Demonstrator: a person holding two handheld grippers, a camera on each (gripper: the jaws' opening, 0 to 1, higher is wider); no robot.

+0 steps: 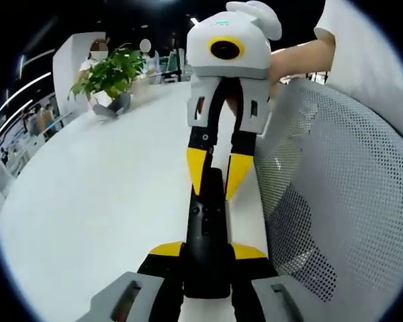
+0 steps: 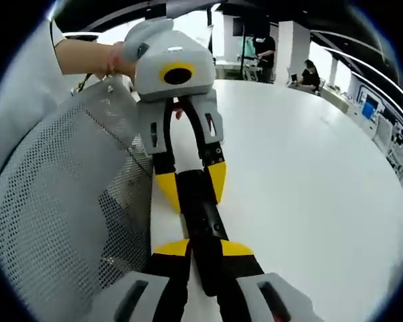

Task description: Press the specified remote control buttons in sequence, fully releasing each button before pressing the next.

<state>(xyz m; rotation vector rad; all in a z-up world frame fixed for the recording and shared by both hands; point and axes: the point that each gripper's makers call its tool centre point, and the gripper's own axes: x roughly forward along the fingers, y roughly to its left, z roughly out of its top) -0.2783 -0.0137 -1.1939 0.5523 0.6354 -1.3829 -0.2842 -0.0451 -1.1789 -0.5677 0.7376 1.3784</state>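
A slim black remote control (image 1: 205,228) hangs over the white table (image 1: 107,194), held at both ends. In the left gripper view my left gripper (image 1: 207,250) rises from the bottom, its yellow-tipped jaws shut on the near end of the remote. My right gripper (image 1: 217,173) reaches in from above and pinches the far end. In the right gripper view the remote control (image 2: 200,215) runs from my right gripper (image 2: 203,248) up to the left gripper (image 2: 191,184). Small buttons show on the remote's top face.
A grey mesh chair back (image 1: 336,194) stands close beside the grippers, also seen as the chair back (image 2: 67,201). A potted plant (image 1: 111,77) sits at the table's far edge. A person's arm (image 1: 299,57) holds the right gripper. People (image 2: 309,74) stand far behind.
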